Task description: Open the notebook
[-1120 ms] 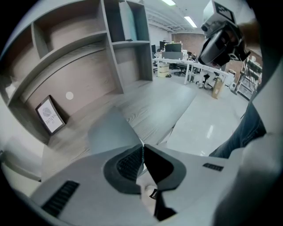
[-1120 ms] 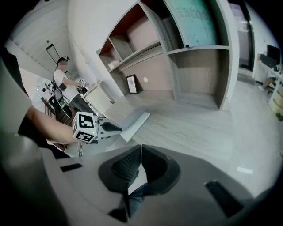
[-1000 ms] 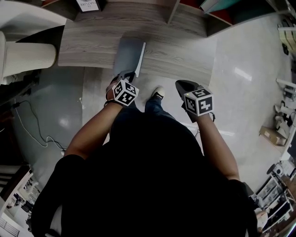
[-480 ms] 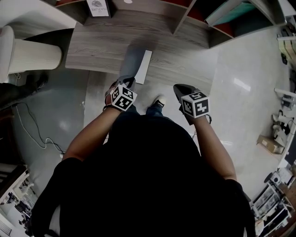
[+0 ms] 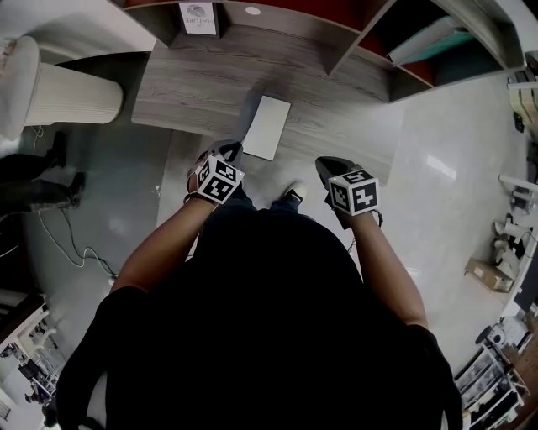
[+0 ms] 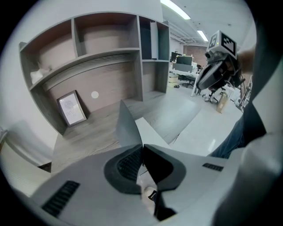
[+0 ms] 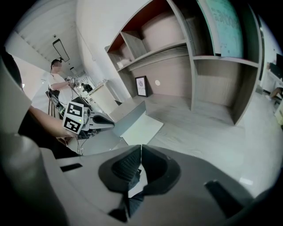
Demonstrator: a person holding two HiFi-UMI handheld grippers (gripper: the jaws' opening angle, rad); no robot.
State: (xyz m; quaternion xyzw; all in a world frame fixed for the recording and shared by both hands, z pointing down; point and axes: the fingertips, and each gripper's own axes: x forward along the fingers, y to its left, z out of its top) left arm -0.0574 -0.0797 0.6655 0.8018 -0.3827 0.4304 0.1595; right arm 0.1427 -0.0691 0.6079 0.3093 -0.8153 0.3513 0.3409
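The notebook (image 5: 267,128) lies on the wooden desk (image 5: 336,92) with its white first page showing. Its grey cover (image 6: 127,127) stands up steeply from the left side. My left gripper (image 5: 229,149) is shut on the cover's near edge; in the left gripper view the jaws (image 6: 142,146) meet on it. From the right gripper view the cover (image 7: 129,116) rises over the white page (image 7: 142,128), with the left gripper (image 7: 106,121) at its near corner. My right gripper (image 5: 329,165) hangs off the desk's front edge, to the notebook's right, shut on nothing (image 7: 141,148).
A framed picture (image 5: 198,17) leans at the back of the desk under open shelves (image 5: 403,50). A white round column (image 5: 63,92) stands at the left, with a cable (image 5: 67,243) on the floor. Another person (image 7: 52,84) stands far off.
The grey cover has swung up and leftward, baring much more of the white page. My left gripper has risen with it. The right gripper has drifted slightly.
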